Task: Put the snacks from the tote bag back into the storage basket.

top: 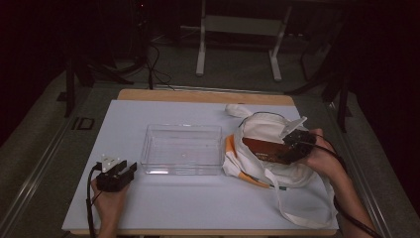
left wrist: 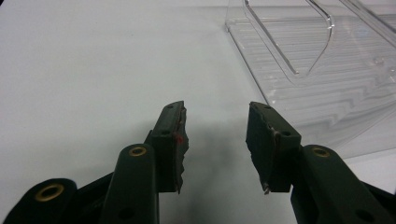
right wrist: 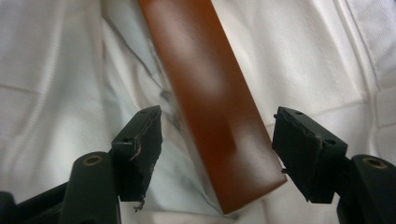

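Observation:
A brown oblong box (top: pixel 265 150) lies on a white cloth bag (top: pixel 262 129) at the table's right. My right gripper (top: pixel 293 147) is at the box's right end. In the right gripper view the box (right wrist: pixel 210 93) runs up between the two black jaws of the right gripper (right wrist: pixel 217 135), which stand wide and open, with a gap on the left and the right pad close beside the box. A white, grey-veined surface shows under the box. My left gripper (top: pixel 124 171) rests on the white table surface to the left, open with nothing between its jaws (left wrist: pixel 215 140).
A clear plastic bin (top: pixel 181 128) stands in the middle of the table, just right of the left gripper; its ribbed wall (left wrist: pixel 327 93) is close ahead in the left gripper view. The bag's straps (top: pixel 297 213) trail to the front right edge. An orange trim (top: pixel 230 146) edges the bag.

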A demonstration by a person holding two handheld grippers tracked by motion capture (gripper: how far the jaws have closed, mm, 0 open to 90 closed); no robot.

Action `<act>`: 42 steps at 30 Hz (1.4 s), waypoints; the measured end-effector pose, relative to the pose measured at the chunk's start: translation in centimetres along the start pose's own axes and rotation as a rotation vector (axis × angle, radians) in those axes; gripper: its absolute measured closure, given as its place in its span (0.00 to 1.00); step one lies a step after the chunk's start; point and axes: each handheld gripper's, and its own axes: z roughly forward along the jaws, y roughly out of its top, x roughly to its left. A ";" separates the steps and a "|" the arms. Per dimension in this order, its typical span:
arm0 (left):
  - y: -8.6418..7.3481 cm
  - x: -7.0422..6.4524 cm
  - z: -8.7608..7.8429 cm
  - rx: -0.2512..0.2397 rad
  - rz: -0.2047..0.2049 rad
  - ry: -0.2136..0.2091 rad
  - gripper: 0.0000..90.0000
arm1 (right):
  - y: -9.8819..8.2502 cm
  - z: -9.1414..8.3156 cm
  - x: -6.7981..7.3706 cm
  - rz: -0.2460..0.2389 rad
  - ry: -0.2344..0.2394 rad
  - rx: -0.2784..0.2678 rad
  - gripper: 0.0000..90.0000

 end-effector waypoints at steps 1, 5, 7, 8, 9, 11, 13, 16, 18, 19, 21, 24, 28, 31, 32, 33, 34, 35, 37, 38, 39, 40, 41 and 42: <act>0.0 0.0 0.0 0.000 0.000 0.000 0.64 | -0.1 0.1 -0.1 0.002 0.002 -0.001 0.36; 0.0 0.0 0.0 0.000 0.000 0.000 0.64 | -0.1 0.4 -0.5 0.004 0.011 0.015 0.37; 0.0 0.0 0.0 0.001 0.001 0.000 0.64 | -0.1 0.7 -0.8 0.000 0.018 0.030 0.36; 0.0 0.0 0.0 0.001 0.000 0.000 0.64 | -0.1 0.8 -0.8 -0.001 0.018 0.035 0.36; 0.0 0.0 0.0 0.000 -0.001 0.000 0.64 | -0.1 1.0 -0.9 -0.001 0.018 0.042 0.36; 0.0 0.0 0.0 0.001 -0.001 -0.001 0.64 | -0.2 1.2 -1.3 0.006 0.035 0.050 0.36; 0.0 0.0 0.0 0.001 0.000 -0.001 0.64 | -0.2 1.6 -1.7 0.023 0.052 0.061 0.36; 0.0 0.0 0.0 0.000 -0.001 -0.002 0.64 | -0.3 2.0 -2.1 0.026 0.074 0.078 0.35; 0.0 0.0 0.0 0.000 -0.001 -0.002 0.64 | -0.3 2.2 -2.2 0.022 0.086 0.089 0.34; 0.0 0.0 0.0 0.000 -0.001 -0.002 0.64 | -0.3 2.2 -2.2 0.022 0.086 0.089 0.34; 0.0 0.0 0.0 0.001 0.000 -0.003 0.64 | -0.3 2.5 -2.3 0.017 0.102 0.105 0.33; 0.0 0.0 0.0 0.002 0.001 -0.003 0.64 | -0.4 3.0 -2.4 0.012 0.105 0.133 0.33; 0.0 0.0 0.0 0.000 -0.001 -0.003 0.64 | -0.4 3.8 -2.5 0.021 0.130 0.163 0.35; 0.0 0.0 0.0 0.000 -0.001 -0.003 0.64 | -0.1 3.3 -2.1 0.002 0.145 0.161 0.41; 0.0 0.0 0.0 0.001 0.000 -0.003 0.64 | 0.0 3.1 -1.8 -0.004 0.153 0.160 0.42; 0.0 0.0 0.0 0.001 -0.001 -0.003 0.64 | 0.2 3.0 -1.6 -0.013 0.148 0.168 0.43; 0.0 0.0 0.0 0.001 -0.001 -0.003 0.64 | 0.2 3.0 -1.6 -0.013 0.148 0.168 0.43; 0.0 0.0 0.0 0.002 0.001 -0.002 0.64 | 0.4 2.8 -1.2 -0.024 0.149 0.193 0.45; 0.0 0.0 0.0 0.001 0.001 -0.002 0.64 | 0.6 2.6 -1.0 -0.029 0.154 0.212 0.46; 0.0 0.0 0.0 0.001 0.001 -0.002 0.64 | 0.6 2.6 -1.0 -0.034 0.158 0.219 0.46; 0.0 0.0 0.0 0.002 0.001 -0.001 0.64 | 0.7 2.6 -0.9 -0.034 0.160 0.229 0.46; 0.0 0.0 0.0 0.002 0.001 -0.001 0.64 | 0.7 2.6 -0.9 -0.034 0.160 0.229 0.46; 0.0 0.0 0.0 0.001 0.001 -0.001 0.64 | 0.7 2.7 -0.9 -0.035 0.161 0.234 0.46; 0.0 0.0 0.0 0.002 0.001 -0.002 0.64 | 0.7 2.9 -1.0 -0.030 0.164 0.246 0.45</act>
